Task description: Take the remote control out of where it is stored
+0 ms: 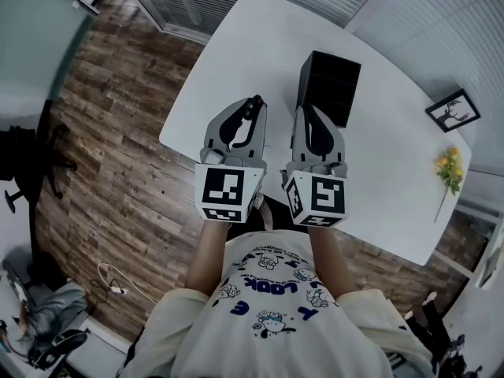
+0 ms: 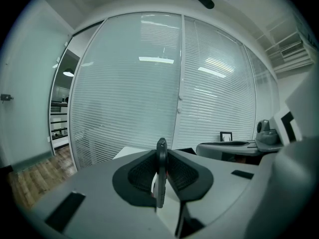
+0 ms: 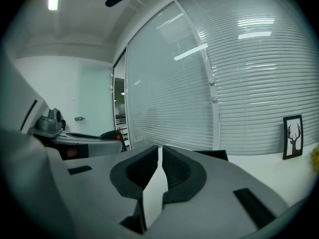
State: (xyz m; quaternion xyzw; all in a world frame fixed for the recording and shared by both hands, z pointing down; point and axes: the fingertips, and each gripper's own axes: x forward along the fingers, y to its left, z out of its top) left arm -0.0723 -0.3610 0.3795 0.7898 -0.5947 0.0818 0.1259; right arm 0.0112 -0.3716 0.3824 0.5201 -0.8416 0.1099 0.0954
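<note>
**A:** Start at the jaws. What has the left gripper (image 2: pixel 161 152) got?

**B:** Its jaws are clenched on the remote control (image 2: pixel 160 183), a slim dark bar seen edge-on between the ribbed pads (image 2: pixel 184 176). It is out of the black box (image 1: pixel 331 81) and in the air above the worktop (image 1: pixel 394 156). The box stands just beyond the right gripper (image 3: pixel 160 153).

**A:** And that one?

**B:** Its jaws are drawn together to a thin slit, with nothing in them.

**A:** What could go wrong?

**B:** I judge the hold a narrow one. The pads pinch only the flat faces of a thin thing, so a tilt or jolt of the hand could let it pivot or slide out. Both grippers hang near the worktop's near edge, so a drop might end on the wooden floor (image 1: pixel 118 172). The right gripper is also just beside the left and could knock the remote control loose.

**A:** Any writing?

**B:** "LOOK" in blue on the person's shirt (image 1: pixel 272 290), upside down from above, among cartoon figures. The smaller print there is too small to read. The cubes (image 1: pixel 228 191) carry only black-and-white square patterns. No brand shows on the remote control or the box. The framed picture (image 1: pixel 453 110) shows an antlered deer and no words.
</note>
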